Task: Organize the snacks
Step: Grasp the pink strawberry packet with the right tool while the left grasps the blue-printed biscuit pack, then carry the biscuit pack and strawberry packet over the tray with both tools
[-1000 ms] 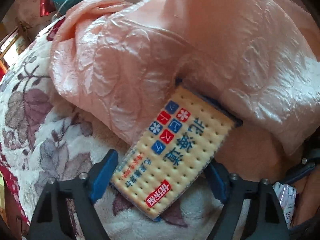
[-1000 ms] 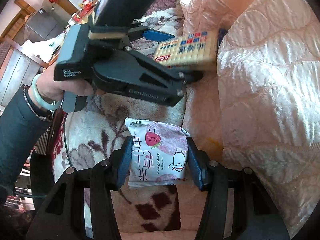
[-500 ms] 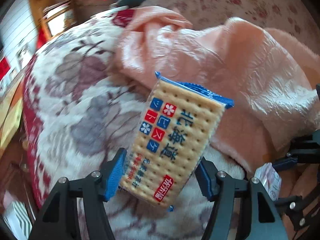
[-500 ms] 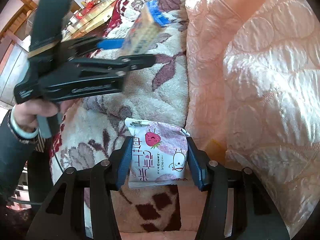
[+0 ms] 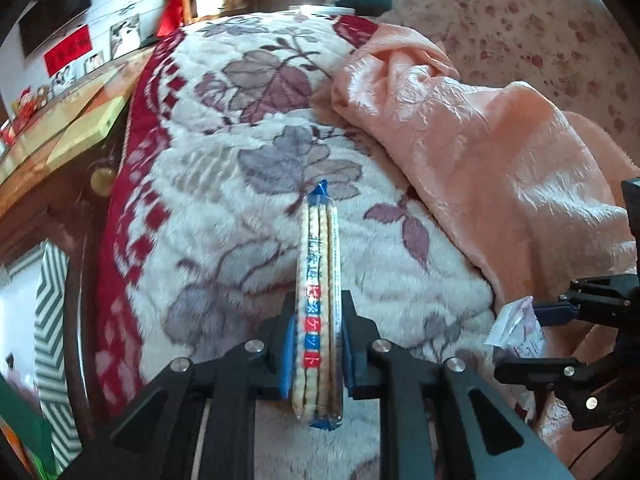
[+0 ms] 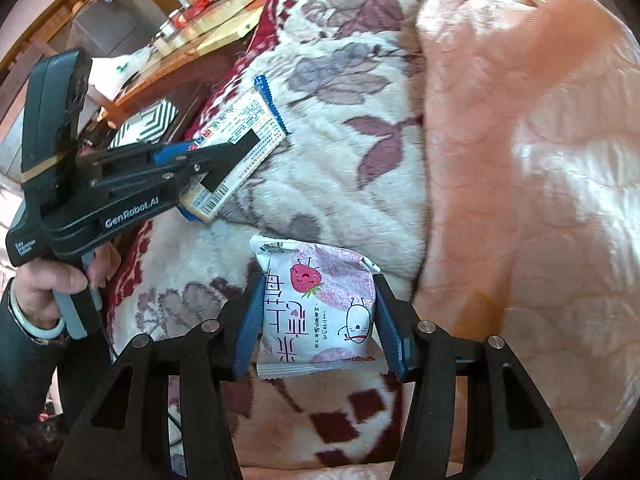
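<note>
My left gripper (image 5: 318, 344) is shut on a cracker pack (image 5: 319, 304) with blue ends, held edge-up above the floral blanket (image 5: 224, 216). In the right wrist view the same pack (image 6: 236, 136) shows its printed back, clamped in the left gripper (image 6: 208, 164). My right gripper (image 6: 318, 320) is shut on a pink-and-white strawberry snack pouch (image 6: 316, 312), held over the blanket (image 6: 344, 92). The pouch's corner (image 5: 516, 328) and the right gripper (image 5: 560, 320) show at the right edge of the left wrist view.
A crumpled peach quilt (image 5: 480, 160) lies on the right of the bed; it also shows in the right wrist view (image 6: 520, 160). A wooden table (image 5: 48, 132) with small items stands beyond the bed's left edge. A floral cushion (image 5: 520, 28) sits at the back.
The left gripper has lifted the cracker pack off the peach quilt, swung it left over the floral blanket and turned it from face-up to edge-up. The right gripper keeps its hold on the pouch.
</note>
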Motion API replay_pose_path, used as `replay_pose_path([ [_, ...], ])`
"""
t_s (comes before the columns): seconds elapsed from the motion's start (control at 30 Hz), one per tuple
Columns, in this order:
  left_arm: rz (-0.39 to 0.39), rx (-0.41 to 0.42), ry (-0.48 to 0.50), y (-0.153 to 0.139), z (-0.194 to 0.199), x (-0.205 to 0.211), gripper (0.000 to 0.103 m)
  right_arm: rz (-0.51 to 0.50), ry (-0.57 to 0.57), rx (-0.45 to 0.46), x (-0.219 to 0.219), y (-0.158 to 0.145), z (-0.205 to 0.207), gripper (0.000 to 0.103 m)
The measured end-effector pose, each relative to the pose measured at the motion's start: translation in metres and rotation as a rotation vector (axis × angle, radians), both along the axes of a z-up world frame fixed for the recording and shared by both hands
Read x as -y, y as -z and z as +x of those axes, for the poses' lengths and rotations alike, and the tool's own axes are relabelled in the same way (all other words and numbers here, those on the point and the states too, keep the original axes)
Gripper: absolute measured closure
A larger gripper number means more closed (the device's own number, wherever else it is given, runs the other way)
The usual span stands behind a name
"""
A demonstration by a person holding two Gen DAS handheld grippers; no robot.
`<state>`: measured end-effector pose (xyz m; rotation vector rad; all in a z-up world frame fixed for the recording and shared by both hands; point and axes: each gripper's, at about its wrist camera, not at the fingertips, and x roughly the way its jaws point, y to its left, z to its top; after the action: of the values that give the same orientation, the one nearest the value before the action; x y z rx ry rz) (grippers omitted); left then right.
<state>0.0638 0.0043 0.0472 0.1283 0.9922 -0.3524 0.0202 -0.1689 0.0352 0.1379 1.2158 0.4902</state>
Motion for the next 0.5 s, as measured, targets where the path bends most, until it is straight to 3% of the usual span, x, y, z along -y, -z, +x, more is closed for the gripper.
replay_pose_path([
  [0.3, -0.116, -0.034, -0.094, -0.004, -0.015, -0.026, 0.083, -0.005, -0.012, 0.018, -0.005, -0.010, -0.004, 0.052],
  [0.5, -0.126, -0.026, -0.136, -0.009, -0.035, -0.042, 0.083, -0.001, -0.043, 0.039, -0.017, -0.021, -0.004, 0.052],
])
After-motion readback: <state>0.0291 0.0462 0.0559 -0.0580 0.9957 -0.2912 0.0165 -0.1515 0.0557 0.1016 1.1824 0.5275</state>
